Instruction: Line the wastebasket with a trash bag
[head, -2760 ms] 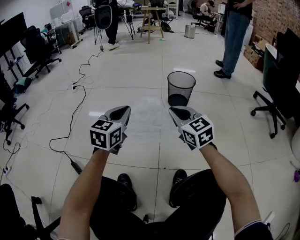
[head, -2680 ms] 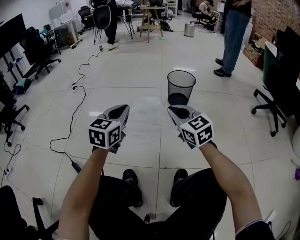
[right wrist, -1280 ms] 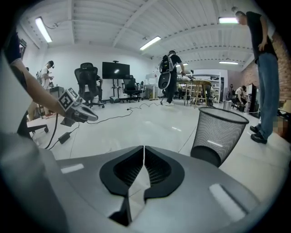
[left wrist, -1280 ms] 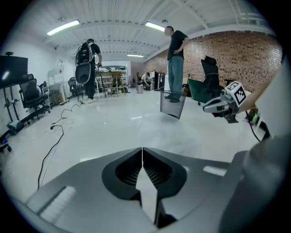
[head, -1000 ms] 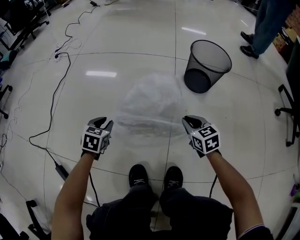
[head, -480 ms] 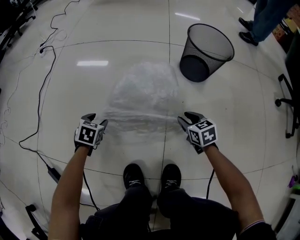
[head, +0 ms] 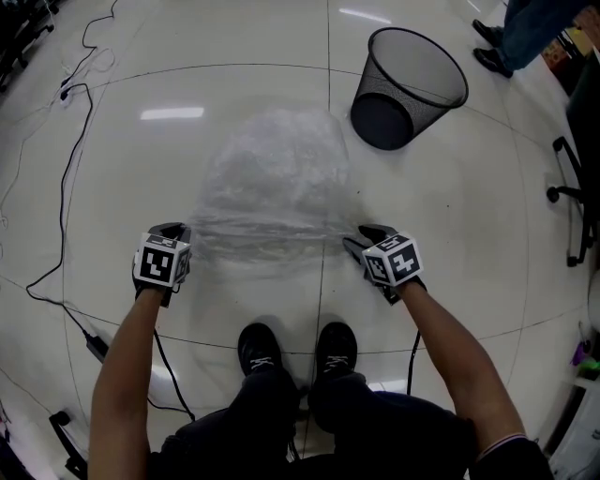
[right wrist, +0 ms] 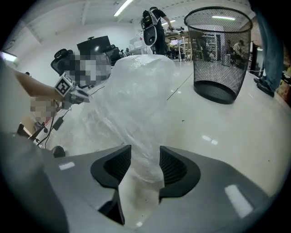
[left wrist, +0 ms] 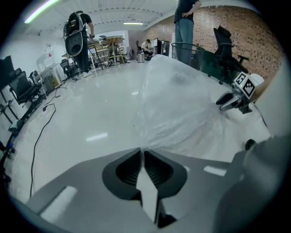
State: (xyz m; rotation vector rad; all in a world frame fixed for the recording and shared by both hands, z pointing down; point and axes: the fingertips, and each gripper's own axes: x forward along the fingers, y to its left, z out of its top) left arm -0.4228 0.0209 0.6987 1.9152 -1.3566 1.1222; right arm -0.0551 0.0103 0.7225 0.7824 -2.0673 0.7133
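A clear trash bag (head: 272,178) lies puffed up on the pale floor between my two grippers. The black mesh wastebasket (head: 412,84) stands upright beyond it, at the upper right, apart from the bag. My left gripper (head: 173,229) is at the bag's near left corner; its jaws have just been closing and are shut on the film's edge (left wrist: 142,150). My right gripper (head: 360,236) is at the near right corner. Its jaws (right wrist: 145,154) have just been opening and stand wide, with bunched film (right wrist: 136,91) loose between them. The wastebasket (right wrist: 220,54) shows close in the right gripper view.
A black cable (head: 66,141) snakes over the floor at the left. My shoes (head: 255,347) are just behind the bag. A bystander's legs (head: 525,28) stand past the basket, and an office chair base (head: 562,197) is at the right edge.
Both grippers have sunk towards the floor and the bag has settled on it. The left jaws have closed on the bag's edge and the right jaws have opened.
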